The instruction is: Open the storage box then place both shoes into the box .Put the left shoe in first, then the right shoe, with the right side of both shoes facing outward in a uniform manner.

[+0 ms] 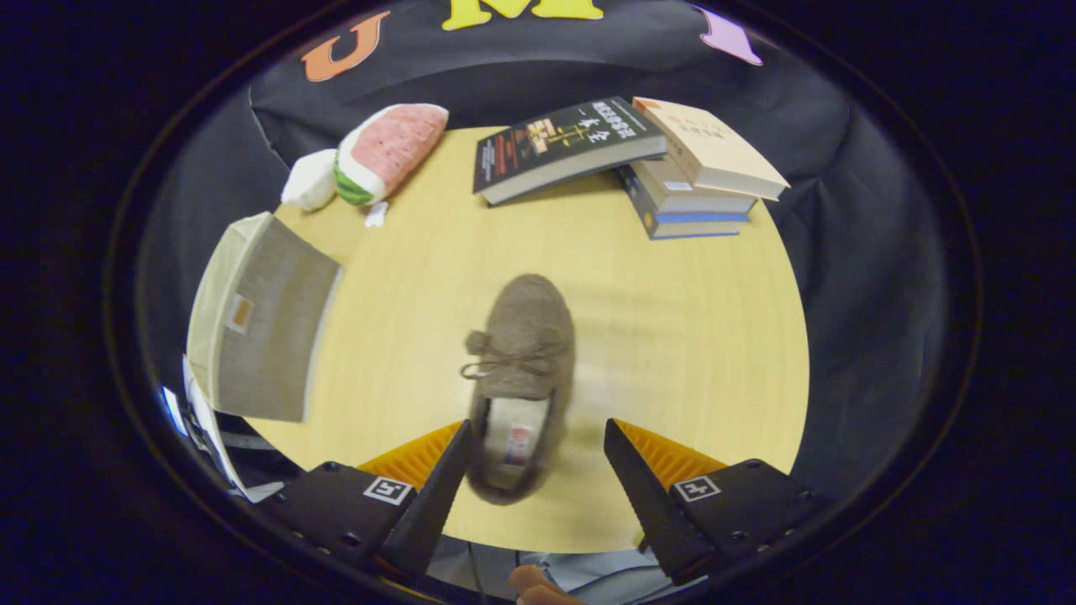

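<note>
A brown fuzzy shoe [523, 353] with a tied lace and a pompom lies on the yellow round table [672, 336], toe pointing away from me. Its heel end sits between my fingers, close against the left finger [441, 487], with a wide gap to the right finger [639, 487]. My gripper [538, 445] is open and does not press the shoe. A beige fabric storage box [261, 319] stands at the table's left edge, left of the shoe; I cannot tell whether it stands open.
A watermelon-slice plush toy [378, 155] lies at the far left of the table. A pile of several books [639, 160] sits at the far right. A person's fingertips [538, 588] show below the table's near edge.
</note>
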`<state>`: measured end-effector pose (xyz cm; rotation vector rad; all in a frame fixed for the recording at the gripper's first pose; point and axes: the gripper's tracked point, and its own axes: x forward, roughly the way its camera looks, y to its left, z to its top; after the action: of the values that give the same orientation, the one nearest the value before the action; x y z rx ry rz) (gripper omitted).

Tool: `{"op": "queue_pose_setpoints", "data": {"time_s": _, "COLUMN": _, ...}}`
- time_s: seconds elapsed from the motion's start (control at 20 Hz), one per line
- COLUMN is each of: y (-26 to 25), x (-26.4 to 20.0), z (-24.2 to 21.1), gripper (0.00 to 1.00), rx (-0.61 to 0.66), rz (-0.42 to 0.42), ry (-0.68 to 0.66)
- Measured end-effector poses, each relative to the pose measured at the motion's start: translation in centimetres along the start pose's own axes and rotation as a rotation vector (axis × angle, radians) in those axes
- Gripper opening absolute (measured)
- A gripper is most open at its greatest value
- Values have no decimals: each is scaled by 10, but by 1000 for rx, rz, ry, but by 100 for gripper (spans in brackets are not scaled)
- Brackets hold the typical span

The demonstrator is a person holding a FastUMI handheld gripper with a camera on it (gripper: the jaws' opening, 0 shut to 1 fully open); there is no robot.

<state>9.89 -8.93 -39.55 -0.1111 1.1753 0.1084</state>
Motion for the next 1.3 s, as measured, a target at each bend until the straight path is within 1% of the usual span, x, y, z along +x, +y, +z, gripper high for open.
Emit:
{"op": "queue_pose_setpoints", "data": {"time_s": 0.15, "y": -13, "x": 29, "z": -7, "gripper": 97, "rx": 22, "rz": -25, "ry": 41}}
{"op": "queue_pose_setpoints", "data": {"time_s": 0.25, "y": -29, "x": 44, "z": -5, "gripper": 97, "rx": 44, "rz": -87, "ry": 50}}
{"op": "queue_pose_setpoints", "data": {"time_s": 0.3, "y": -31, "x": 50, "z": -5, "gripper": 97, "rx": 54, "rz": -90, "ry": 53}}
{"op": "queue_pose_setpoints", "data": {"time_s": 0.35, "y": -29, "x": 55, "z": -5, "gripper": 94, "rx": 62, "rz": -80, "ry": 57}}
{"op": "queue_pose_setpoints", "data": {"time_s": 0.4, "y": -23, "x": 62, "z": -4, "gripper": 79, "rx": 69, "rz": -48, "ry": 63}}
{"op": "queue_pose_setpoints", "data": {"time_s": 0.5, "y": -2, "x": 70, "z": -10, "gripper": 50, "rx": 90, "rz": 54, "ry": 109}}
{"op": "queue_pose_setpoints", "data": {"time_s": 0.55, "y": 2, "x": 70, "z": -4, "gripper": 35, "rx": 94, "rz": 74, "ry": 92}}
{"op": "queue_pose_setpoints", "data": {"time_s": 0.65, "y": 7, "x": 72, "z": -3, "gripper": 16, "rx": 72, "rz": 74, "ry": 82}}
{"op": "queue_pose_setpoints", "data": {"time_s": 0.7, "y": 6, "x": 71, "z": -4, "gripper": 11, "rx": 68, "rz": 77, "ry": 68}}
{"op": "queue_pose_setpoints", "data": {"time_s": 0.8, "y": 4, "x": 70, "z": -6, "gripper": 9, "rx": 111, "rz": 97, "ry": 54}}
{"op": "queue_pose_setpoints", "data": {"time_s": 0.85, "y": 3, "x": 69, "z": -7, "gripper": 1, "rx": 132, "rz": 120, "ry": 62}}
{"op": "queue_pose_setpoints", "data": {"time_s": 0.95, "y": -1, "x": 65, "z": -16, "gripper": 1, "rx": 189, "rz": 146, "ry": 96}}
{"op": "queue_pose_setpoints", "data": {"time_s": 1.05, "y": 2, "x": 56, "z": -20, "gripper": 1, "rx": 215, "rz": 176, "ry": 114}}
{"op": "queue_pose_setpoints", "data": {"time_s": 1.3, "y": 16, "x": 5, "z": -8, "gripper": 1, "rx": 225, "rz": 215, "ry": 56}}
